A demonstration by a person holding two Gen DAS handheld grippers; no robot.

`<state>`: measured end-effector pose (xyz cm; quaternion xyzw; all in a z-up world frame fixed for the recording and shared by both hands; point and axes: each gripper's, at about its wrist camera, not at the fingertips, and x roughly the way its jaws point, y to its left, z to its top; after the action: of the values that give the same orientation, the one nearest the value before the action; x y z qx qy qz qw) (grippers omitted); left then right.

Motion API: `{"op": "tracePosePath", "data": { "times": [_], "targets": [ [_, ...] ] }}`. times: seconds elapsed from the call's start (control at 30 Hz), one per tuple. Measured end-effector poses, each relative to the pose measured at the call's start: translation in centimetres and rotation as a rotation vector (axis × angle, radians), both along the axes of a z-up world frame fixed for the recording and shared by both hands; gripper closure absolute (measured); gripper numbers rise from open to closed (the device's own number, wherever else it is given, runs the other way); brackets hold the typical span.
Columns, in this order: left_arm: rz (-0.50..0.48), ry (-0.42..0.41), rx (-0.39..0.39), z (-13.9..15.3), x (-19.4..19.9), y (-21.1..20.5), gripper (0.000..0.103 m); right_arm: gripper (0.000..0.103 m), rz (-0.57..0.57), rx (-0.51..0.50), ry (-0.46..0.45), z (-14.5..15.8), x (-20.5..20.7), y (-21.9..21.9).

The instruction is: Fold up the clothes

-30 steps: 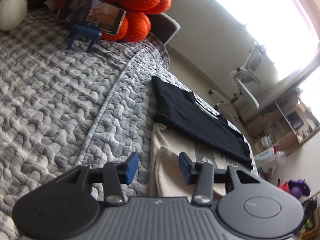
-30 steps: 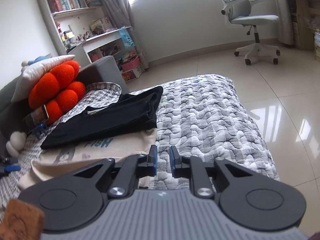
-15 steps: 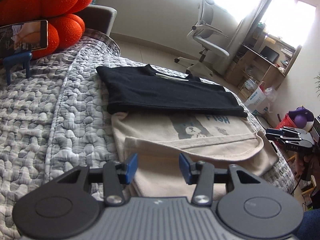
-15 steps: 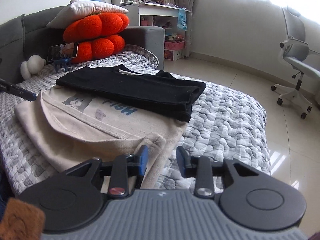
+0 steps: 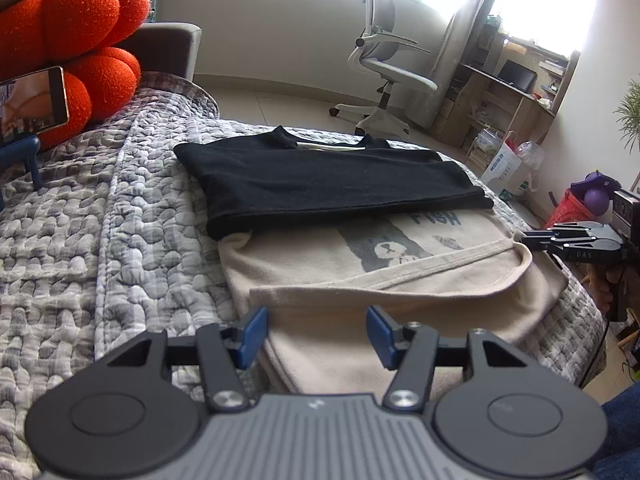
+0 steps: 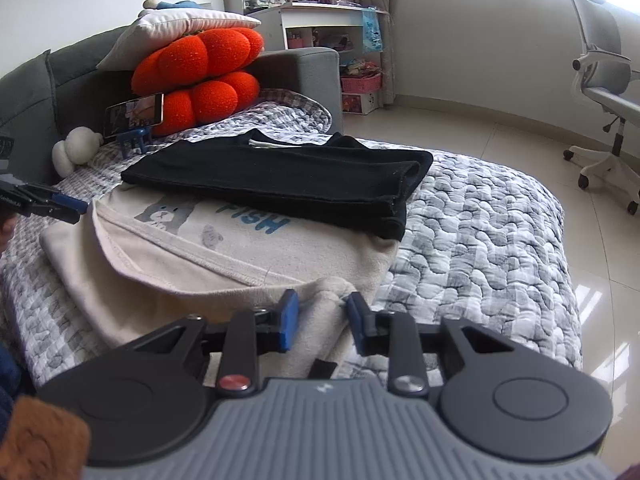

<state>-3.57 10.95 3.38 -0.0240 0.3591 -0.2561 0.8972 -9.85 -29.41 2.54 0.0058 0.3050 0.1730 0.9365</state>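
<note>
Here, from the left wrist, the left tool (image 5: 316, 330) has just been widening its jaws, open over the near hem of the cream shirt (image 5: 400, 300) on the quilted bed (image 5: 100, 248), a folded black shirt (image 5: 320, 180) overlapping its far end. From the right wrist, the right tool (image 6: 318, 320), just narrowing, still shows a gap, with a bunched cream corner between its pads.

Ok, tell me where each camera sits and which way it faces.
Left wrist: on the left tool, at the bed's near edge, facing across the cream shirt and black shirt towards the office chair; its jaws, just opened wider, show cream cloth between them, ungripped.
Right wrist: on the right tool, at the cream shirt's other corner, facing the orange cushion; its jaws, just closing, also bracket cream cloth.
Shared: both shirts, chair, cushion; each shows the other tool.
</note>
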Motion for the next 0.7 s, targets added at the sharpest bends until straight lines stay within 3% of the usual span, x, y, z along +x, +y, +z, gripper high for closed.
{"op": "tracePosePath", "data": {
  "times": [0.03, 0.17, 0.2, 0.3, 0.43, 0.6, 0.7],
  "targets": [
    [0.003, -0.007, 0.012, 0.0, 0.0, -0.2, 0.05, 0.09, -0.015, 0.009, -0.003, -0.1, -0.1, -0.1],
    [0.045, -0.017, 0.037, -0.2, 0.0, -0.2, 0.091, 0.095, -0.074, 0.035, -0.025, -0.2, -0.5, -0.4],
    [0.063, -0.011, 0.027, -0.2, 0.0, 0.1, 0.095, 0.095, -0.089, 0.031, -0.034, -0.2, -0.7, -0.4],
    [0.108, -0.001, 0.0, -0.1, -0.3, 0.6, 0.098, 0.095, -0.139, 0.048, -0.069, 0.3, -1.2, -0.4],
    [0.136, -0.041, 0.03, 0.3, -1.3, 0.2, 0.099, 0.095, -0.162, 0.046, -0.084, 0.4, -1.0, -0.2],
    [0.209, -0.073, -0.081, 1.3, -2.5, 1.9, 0.1, 0.096, -0.182, 0.084, -0.12, 1.1, -1.6, -0.5],
    [0.251, -0.036, -0.159, 0.6, -2.3, 3.2, 0.1, 0.096, -0.193, 0.099, -0.102, 0.8, -1.5, -0.9]
  ]
}}
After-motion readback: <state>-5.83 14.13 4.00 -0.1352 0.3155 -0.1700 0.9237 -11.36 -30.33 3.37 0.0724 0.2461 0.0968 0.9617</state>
